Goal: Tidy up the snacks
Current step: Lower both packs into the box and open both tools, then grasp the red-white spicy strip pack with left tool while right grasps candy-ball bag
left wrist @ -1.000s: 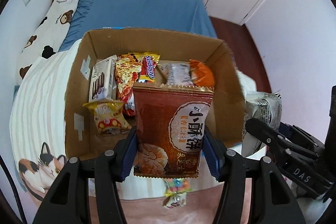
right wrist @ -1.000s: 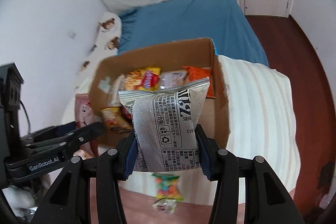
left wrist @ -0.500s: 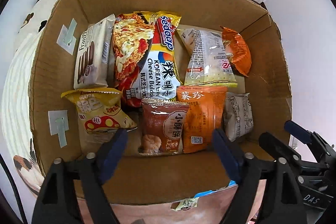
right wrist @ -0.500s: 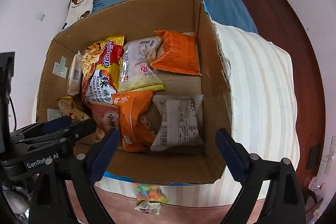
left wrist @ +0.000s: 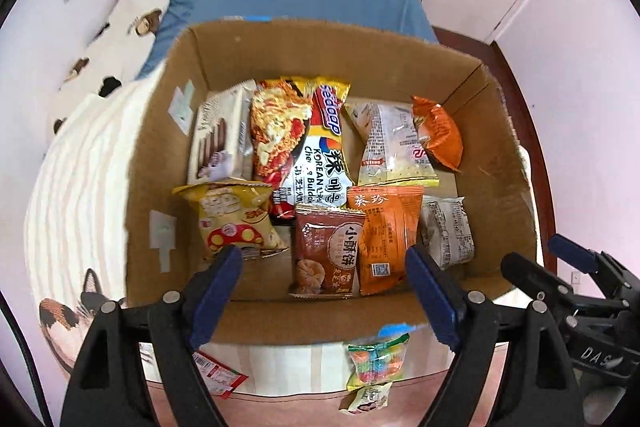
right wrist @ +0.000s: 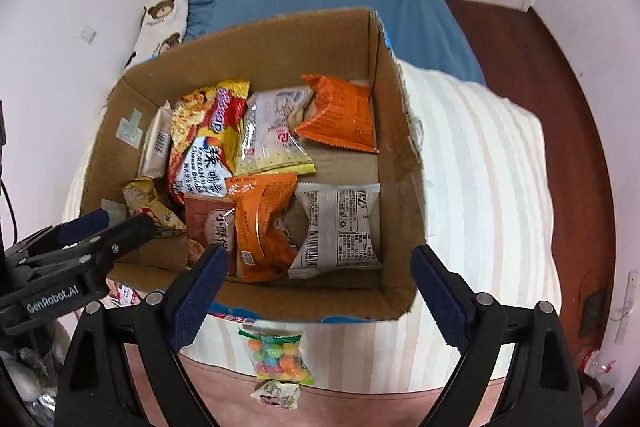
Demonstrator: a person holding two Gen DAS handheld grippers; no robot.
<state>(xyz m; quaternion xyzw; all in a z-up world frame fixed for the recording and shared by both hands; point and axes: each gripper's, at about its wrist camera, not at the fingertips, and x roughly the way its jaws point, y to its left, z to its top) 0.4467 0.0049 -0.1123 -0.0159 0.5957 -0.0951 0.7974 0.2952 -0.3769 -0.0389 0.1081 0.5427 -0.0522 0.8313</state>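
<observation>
both the left tongs (left wrist: 324, 291) and the right tongs (right wrist: 320, 295) hung wide open and held nothing, poised above the near wall of the cardboard box (left wrist: 320, 319) on the bed (right wrist: 480, 187). inside the box lay the brown cookie packet (left wrist: 326, 253) beside an orange packet (left wrist: 386, 231), and the grey packet (right wrist: 340, 227) sat near the right wall. a bag of coloured candy (right wrist: 278, 357) lay on the bed just outside the box.

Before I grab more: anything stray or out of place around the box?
Yes: a bag of colourful candies, a small wrapped snack below it and a red-and-white packet lie outside the cardboard box, by its near wall.
</observation>
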